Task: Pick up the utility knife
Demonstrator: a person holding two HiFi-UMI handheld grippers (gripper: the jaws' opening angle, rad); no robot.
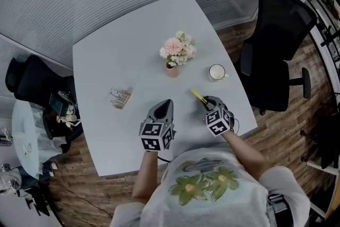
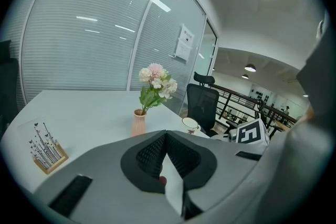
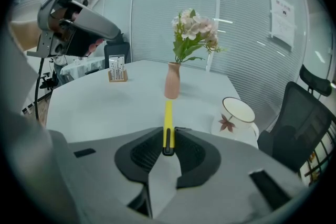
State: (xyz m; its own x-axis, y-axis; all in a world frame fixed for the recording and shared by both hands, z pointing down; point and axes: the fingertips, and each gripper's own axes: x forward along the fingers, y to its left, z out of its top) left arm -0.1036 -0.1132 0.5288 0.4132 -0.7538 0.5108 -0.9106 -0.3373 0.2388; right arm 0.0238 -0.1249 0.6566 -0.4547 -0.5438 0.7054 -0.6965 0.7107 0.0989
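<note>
Jaws of my right gripper are clamped on the utility knife: its dark rear end is pinched between the pads and its yellow body sticks straight out ahead, aimed at the pink vase. From my head view the knife runs up and to the left from the gripper tip, over the near right part of the white table; I cannot tell whether its far end touches the tabletop. My left gripper sits just beside the right one, on its left, with its jaws closed together at the tips and nothing between them, pointing down over the table's near edge. Ahead of both grippers, near the middle of the table, the vase stands upright with a bunch of pink and white flowers. To the right of the vase and a little nearer is a white cup with a dark rim and a red leaf motif, upright, apart from the knife. On the left side of the table, well apart from the vase, rests a small wooden card holder. A black office chair stands off the table's right edge, and a glass wall with blinds runs behind the table
</note>
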